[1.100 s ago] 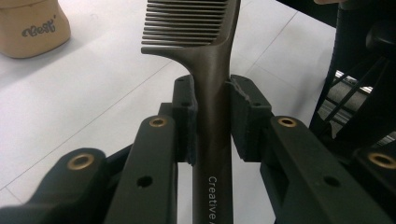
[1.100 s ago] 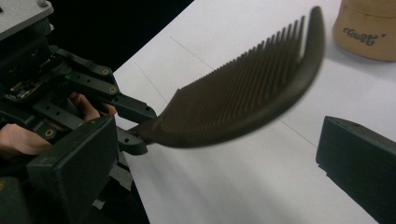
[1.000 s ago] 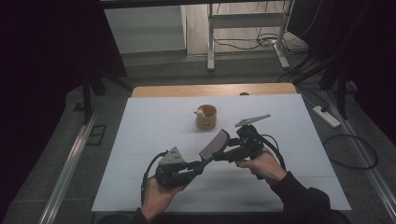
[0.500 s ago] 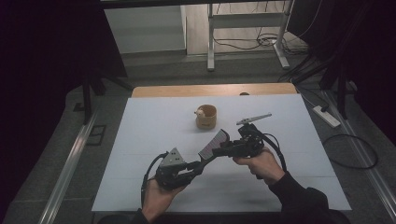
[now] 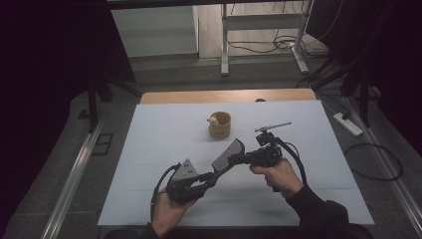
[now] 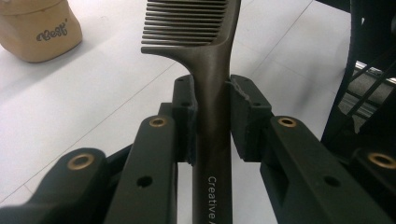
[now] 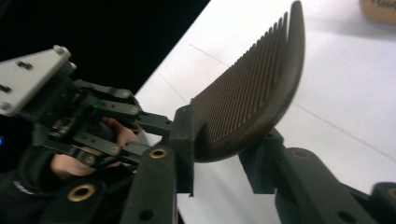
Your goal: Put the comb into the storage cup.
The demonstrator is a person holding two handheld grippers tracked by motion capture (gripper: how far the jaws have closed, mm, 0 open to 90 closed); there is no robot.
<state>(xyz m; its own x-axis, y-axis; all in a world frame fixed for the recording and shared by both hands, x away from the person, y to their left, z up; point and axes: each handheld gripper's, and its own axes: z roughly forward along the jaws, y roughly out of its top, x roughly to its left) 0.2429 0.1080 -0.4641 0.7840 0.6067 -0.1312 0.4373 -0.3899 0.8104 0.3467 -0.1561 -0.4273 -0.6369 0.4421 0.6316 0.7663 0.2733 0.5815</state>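
A dark comb is held above the white table, teeth end tilted up. My left gripper is shut on its handle, one pad on each side. In the right gripper view the toothed head sits between the jaws of my right gripper. Those jaws have just been closing, and they now press on the base of the head. From above, the right gripper meets the comb from the right.
A tan cup with a small figure on its rim stands behind the comb, also at the upper left of the left gripper view. A thin metal tool lies at the right rear. A power strip lies on the floor.
The right gripper's jaws, wide apart a second ago, have closed onto the comb's head. The left gripper and the comb have stayed where they were.
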